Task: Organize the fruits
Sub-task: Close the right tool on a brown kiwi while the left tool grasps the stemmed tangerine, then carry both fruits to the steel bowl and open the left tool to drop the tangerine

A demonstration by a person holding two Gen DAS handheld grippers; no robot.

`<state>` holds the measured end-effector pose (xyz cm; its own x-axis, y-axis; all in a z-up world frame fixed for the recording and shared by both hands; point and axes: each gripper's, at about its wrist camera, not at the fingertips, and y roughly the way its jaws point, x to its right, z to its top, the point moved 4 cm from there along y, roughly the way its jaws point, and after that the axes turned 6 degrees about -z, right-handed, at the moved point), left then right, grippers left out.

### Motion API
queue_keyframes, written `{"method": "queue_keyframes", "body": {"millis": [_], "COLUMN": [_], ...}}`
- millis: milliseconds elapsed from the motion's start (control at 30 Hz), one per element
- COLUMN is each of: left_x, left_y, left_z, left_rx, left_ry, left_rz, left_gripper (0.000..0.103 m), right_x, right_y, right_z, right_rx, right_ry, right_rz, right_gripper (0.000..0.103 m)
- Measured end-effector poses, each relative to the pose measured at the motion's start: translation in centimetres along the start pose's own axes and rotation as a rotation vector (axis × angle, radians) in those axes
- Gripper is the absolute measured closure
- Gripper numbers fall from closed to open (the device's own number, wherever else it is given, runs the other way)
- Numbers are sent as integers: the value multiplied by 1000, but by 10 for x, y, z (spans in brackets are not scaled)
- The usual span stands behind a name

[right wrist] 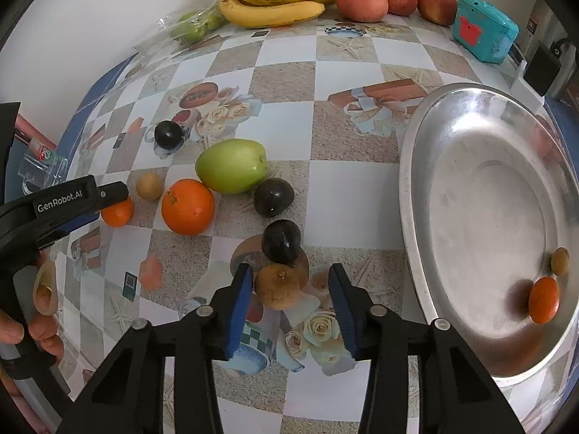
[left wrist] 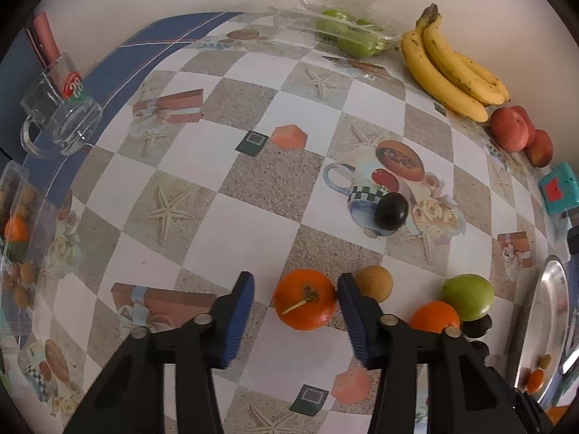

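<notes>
My right gripper (right wrist: 289, 302) reaches low over the table (right wrist: 347, 195), the steel tray (right wrist: 416, 188) off to its right holding a small orange (right wrist: 543, 300) and a brown fruit (right wrist: 560, 261). Its jaws stand wide, bracketing a round brown fruit (right wrist: 278, 285) without touching it. My left gripper (left wrist: 295, 311), angled down, is also wide, around a tangerine (left wrist: 304, 299) whose stem points toward the camera; the right pad (left wrist: 353, 318) sits just beside it.
</notes>
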<state>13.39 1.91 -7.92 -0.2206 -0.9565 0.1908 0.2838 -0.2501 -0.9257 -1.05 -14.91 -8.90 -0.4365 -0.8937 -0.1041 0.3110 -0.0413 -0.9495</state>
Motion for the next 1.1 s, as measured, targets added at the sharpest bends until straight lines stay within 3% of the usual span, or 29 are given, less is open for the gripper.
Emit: {"method": "queue_keyframes", "body": {"millis": [100,233,467,767,1100], "left_x": [4,4,-1,-4,8], "left_y": [-1,-2,-10,-40,-64], "left_z": [0,0,1,9,13], "left_rx": [3,3,21,99,159], "left_ry": [10,10,-6,-15,0], "left_rz": [-2,-2,1,-7,-35], "left_gripper": [66,67,67,67,67], "right_x": [-2,-3,-4,-4,6], "right_y": [-1,-2,-6,-26,-35], "right_z": [-1,-1,-1,5,6], "right_rx": [-2,-4,0,46,61], "right_ry": [5,4,12,30,55], "right_rz": [20,29,48,83,68], "right_gripper": [72,77,77,77,77]}}
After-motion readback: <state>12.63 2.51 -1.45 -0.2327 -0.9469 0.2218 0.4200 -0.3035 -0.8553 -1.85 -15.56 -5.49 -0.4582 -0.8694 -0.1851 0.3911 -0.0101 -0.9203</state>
